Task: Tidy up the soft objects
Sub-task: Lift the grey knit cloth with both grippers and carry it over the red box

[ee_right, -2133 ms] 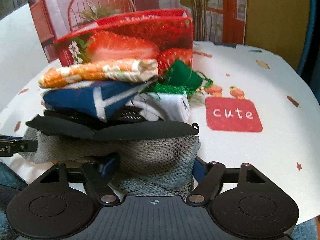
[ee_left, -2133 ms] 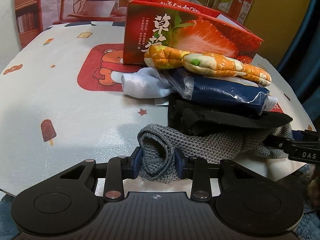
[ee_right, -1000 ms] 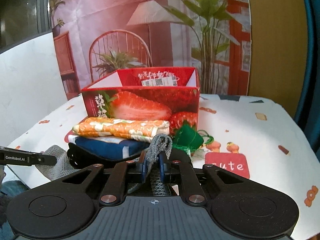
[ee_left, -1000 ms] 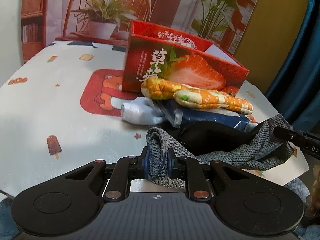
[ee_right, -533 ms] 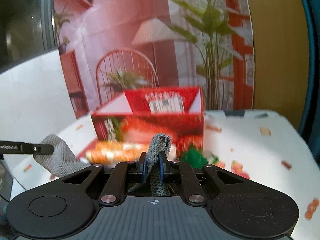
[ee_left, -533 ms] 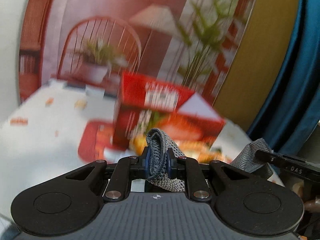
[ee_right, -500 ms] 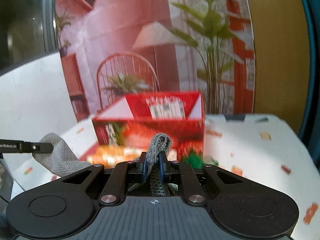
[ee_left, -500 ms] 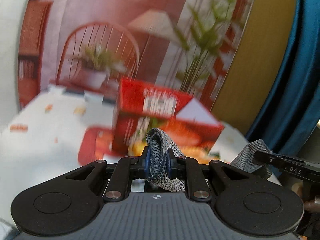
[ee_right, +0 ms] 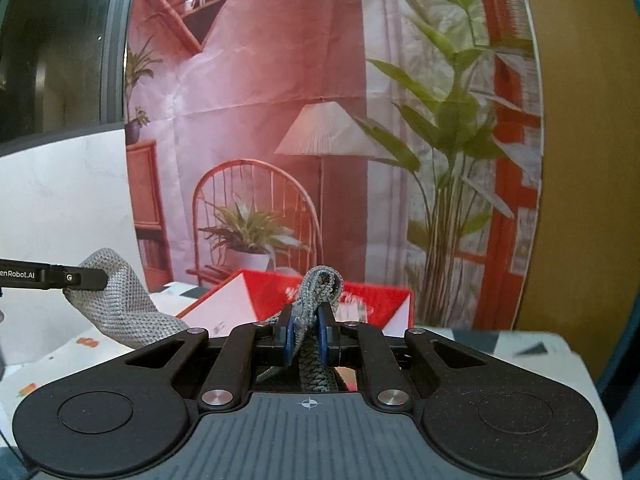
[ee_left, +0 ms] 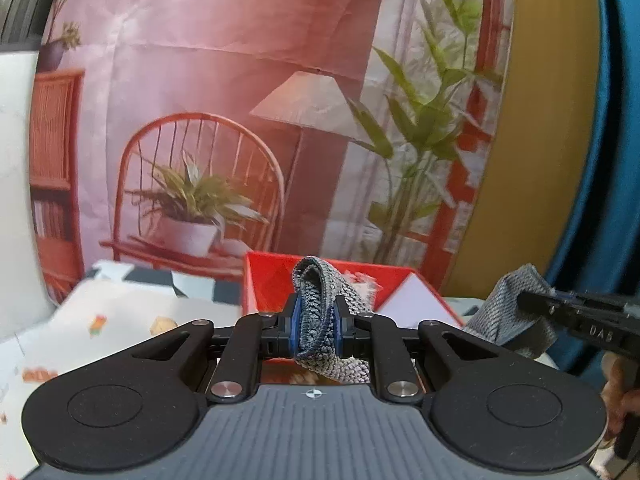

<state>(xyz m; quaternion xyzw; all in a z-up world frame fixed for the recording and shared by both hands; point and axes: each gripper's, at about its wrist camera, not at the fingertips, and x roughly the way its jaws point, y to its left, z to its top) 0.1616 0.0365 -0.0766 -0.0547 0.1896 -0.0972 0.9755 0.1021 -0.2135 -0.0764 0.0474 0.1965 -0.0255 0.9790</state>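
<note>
A grey knitted cloth [ee_left: 320, 292] is held up in the air by both grippers, one end in each. My left gripper [ee_left: 315, 326] is shut on a folded bunch of it. My right gripper [ee_right: 306, 334] is shut on the other bunched end [ee_right: 320, 284]. In the left wrist view the right gripper's fingers [ee_left: 576, 316] pinch the cloth at the right edge; in the right wrist view the left gripper's fingers [ee_right: 52, 278] hold it at the left. Behind and below stands the open red strawberry box [ee_left: 272, 276] [ee_right: 360, 292]. The pile of other soft things is hidden below the grippers.
The white patterned table [ee_left: 120, 312] [ee_right: 500, 344] lies below. A printed backdrop with a chair, lamp and plants [ee_left: 240, 120] hangs behind the box. A blue curtain [ee_left: 608, 160] is at the right, and part of a hand [ee_left: 618, 384] shows at the lower right.
Both grippers have risen with the grey cloth, lifting it off the pile. The pile of soft things has dropped out of view and only the box's top still shows.
</note>
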